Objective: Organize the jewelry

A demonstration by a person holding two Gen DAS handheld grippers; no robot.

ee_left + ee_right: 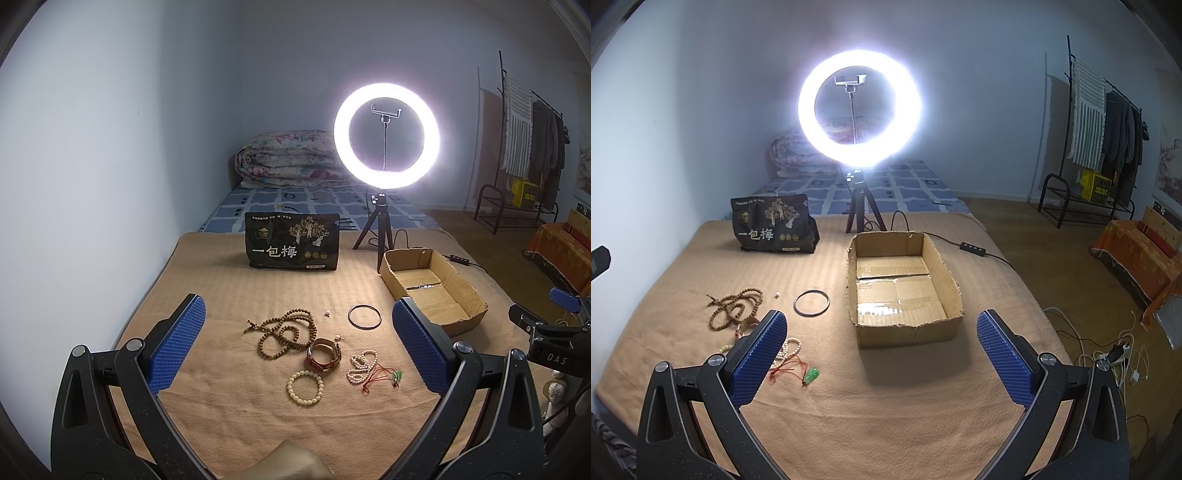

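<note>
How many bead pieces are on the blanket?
3. The brown beads lie coiled at the far left, the cream bracelet lies nearest the camera, and the small pearl strand sits right of the watch. More could be hidden.

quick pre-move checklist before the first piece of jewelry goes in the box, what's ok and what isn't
1. Left gripper open, nothing between the fingers: ok.
2. Right gripper open and free: ok.
3. Cardboard box upright, top open, nothing seen inside: ok.
4. Jewelry lying apart for single picks: not ok. The watch overlaps the wooden bead necklace, and the red cord pendant lies tangled with the pearl strand.
5. Easy first pick: ok. The dark bangle lies alone, flat, nearest the box.
6. Small loose pieces like the white stud grippable: cannot tell, too small.
</note>
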